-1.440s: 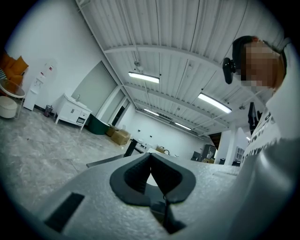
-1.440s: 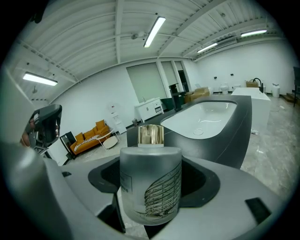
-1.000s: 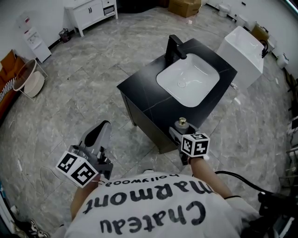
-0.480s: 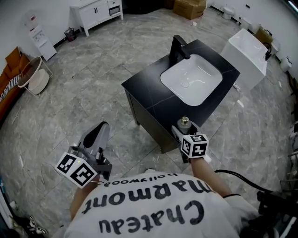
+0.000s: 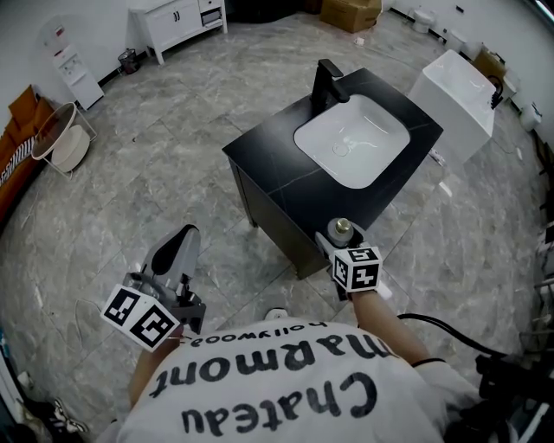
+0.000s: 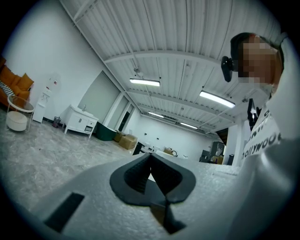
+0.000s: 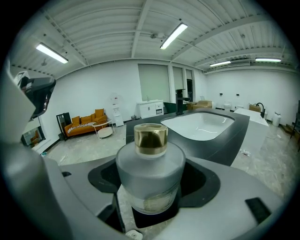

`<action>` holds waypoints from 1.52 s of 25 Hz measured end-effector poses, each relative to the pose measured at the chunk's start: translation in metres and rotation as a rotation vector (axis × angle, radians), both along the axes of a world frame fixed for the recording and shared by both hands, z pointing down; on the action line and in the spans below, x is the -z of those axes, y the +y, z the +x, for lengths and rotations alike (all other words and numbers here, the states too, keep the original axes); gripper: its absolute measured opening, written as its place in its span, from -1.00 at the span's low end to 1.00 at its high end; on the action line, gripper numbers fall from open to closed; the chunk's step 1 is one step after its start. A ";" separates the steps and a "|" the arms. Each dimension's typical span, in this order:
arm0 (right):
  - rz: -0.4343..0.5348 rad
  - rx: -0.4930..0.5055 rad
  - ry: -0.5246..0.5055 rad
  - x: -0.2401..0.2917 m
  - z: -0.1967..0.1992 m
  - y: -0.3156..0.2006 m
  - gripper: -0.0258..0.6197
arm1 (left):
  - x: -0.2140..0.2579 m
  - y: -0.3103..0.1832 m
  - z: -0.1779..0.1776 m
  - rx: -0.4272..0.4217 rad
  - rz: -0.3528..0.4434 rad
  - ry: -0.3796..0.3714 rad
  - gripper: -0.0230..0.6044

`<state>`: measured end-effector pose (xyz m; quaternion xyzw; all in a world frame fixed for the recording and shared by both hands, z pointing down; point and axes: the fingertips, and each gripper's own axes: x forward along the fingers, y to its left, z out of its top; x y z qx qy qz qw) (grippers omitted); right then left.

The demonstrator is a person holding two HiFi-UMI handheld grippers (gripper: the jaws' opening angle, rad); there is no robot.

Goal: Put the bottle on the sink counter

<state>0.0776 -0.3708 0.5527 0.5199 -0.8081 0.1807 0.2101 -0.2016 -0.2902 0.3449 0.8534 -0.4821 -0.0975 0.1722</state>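
Observation:
A frosted bottle (image 7: 149, 176) with a gold cap (image 5: 341, 227) stands upright between the jaws of my right gripper (image 5: 339, 237), which is shut on it. It hangs just off the near corner of the black sink counter (image 5: 286, 177), about level with the counter top (image 7: 220, 136). The white basin (image 5: 351, 140) and a black tap (image 5: 326, 80) sit in that counter. My left gripper (image 5: 175, 253) is held low at the left, far from the counter, jaws shut with nothing in them (image 6: 151, 174).
A white freestanding tub (image 5: 454, 91) stands right of the counter. A white cabinet (image 5: 177, 19) and cardboard boxes (image 5: 351, 12) line the far wall. A round side table (image 5: 59, 147) and an orange sofa (image 7: 86, 121) stand at the left. Grey marbled floor (image 5: 156, 182) surrounds the counter.
The right gripper with the bottle has stayed at the counter's near corner, shifting only slightly. The left gripper has barely moved.

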 end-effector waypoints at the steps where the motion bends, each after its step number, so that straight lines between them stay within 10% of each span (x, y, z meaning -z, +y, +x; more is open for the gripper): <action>1: 0.003 0.001 0.002 0.000 0.000 0.000 0.13 | 0.001 0.001 0.000 0.001 0.004 -0.006 -0.88; 22: 0.036 0.031 0.075 -0.009 -0.005 -0.015 0.13 | 0.004 -0.002 -0.007 0.036 0.006 0.010 -0.88; 38: -0.124 0.054 0.102 -0.034 -0.009 -0.019 0.14 | -0.012 0.023 -0.022 0.114 -0.038 0.047 -0.88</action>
